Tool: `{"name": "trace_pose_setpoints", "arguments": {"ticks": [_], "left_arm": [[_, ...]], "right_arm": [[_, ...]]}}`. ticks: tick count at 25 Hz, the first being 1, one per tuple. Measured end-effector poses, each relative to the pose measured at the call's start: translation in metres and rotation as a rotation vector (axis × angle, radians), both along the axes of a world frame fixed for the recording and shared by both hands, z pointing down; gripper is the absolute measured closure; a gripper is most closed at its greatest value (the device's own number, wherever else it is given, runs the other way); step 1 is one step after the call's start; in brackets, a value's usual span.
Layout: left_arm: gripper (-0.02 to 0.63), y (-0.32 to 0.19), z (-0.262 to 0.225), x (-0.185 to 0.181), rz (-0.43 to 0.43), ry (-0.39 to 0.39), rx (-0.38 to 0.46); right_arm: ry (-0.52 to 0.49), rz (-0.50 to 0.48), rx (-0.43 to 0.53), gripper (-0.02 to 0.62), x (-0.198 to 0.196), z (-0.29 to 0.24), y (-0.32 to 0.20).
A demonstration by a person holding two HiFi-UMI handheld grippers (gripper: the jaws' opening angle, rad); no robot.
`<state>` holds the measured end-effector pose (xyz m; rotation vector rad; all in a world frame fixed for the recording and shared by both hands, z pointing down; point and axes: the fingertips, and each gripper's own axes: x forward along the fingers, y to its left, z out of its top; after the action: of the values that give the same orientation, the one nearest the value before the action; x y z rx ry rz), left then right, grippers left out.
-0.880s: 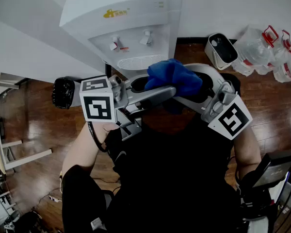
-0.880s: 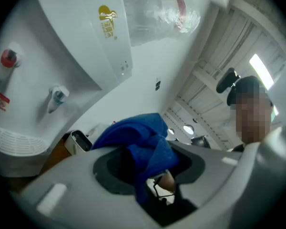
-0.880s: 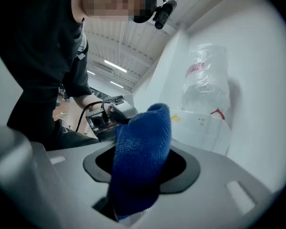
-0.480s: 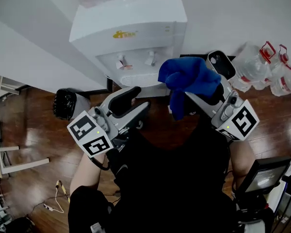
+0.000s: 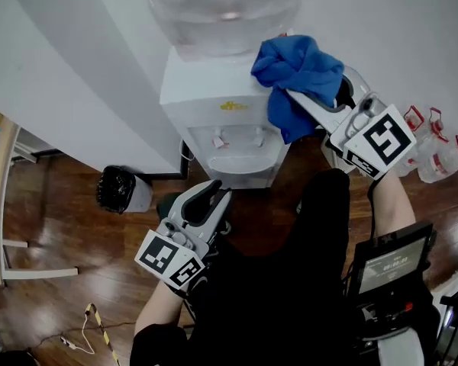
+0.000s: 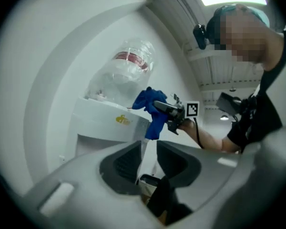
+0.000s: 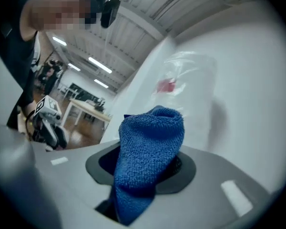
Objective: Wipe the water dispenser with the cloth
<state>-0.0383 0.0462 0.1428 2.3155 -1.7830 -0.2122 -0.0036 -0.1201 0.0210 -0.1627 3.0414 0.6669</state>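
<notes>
Cloth (image 5: 299,65) clamped in right claw (image 5: 314,91), by water dispenser (image 5: 214,101)

cloth (image 5: 301,71): blue | water dispenser (image 5: 202,90): white, yellow logo (image 5: 230,106) | marker cubes (image 5: 382,138): black-and-white squares | floor (image 5: 69,231): brown wood | bin (image 5: 117,188): black

The water dispenser (image 5: 214,101) stands close against the white wall (image 5: 69,75), which runs behind it and along its left side, leaving little room there. The big bottle (image 5: 221,6) fills most of its top. The cloth (image 5: 305,63), clamped in the right gripper (image 5: 299,96), sits at the top's right corner. The front with the taps (image 5: 237,138) is unblocked, with open floor (image 5: 84,235) before it. A black bin (image 5: 120,189) stands low at the left and jugs (image 5: 435,155) crowd the right.
</notes>
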Motion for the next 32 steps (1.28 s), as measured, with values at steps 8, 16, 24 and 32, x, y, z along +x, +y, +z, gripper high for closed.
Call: {"name": "trace_pose_setpoints", "arguments": {"ticks": [8,16,24,32], "left_arm": [[0.503,0.023,0.036,-0.041,-0.121,0.005,-0.126],[0.503,-0.017,0.055,-0.020,-0.105,0.025,-0.170],[0.503,-0.046,0.041,0.009,-0.102,0.023,-0.116],[0.503,-0.046,0.039,0.006,-0.211,0.014,-0.108]], "right_arm": [[0.487,-0.093,0.115,0.445,-0.039,0.057,-0.029],[0.468,-0.043,0.111,0.445,-0.027,0.052,-0.100],[0.492,0.020,0.160,0.445,-0.046,0.059,-0.169],[0.460,0.025,0.062,0.445,-0.084,0.067,-0.244]]}}
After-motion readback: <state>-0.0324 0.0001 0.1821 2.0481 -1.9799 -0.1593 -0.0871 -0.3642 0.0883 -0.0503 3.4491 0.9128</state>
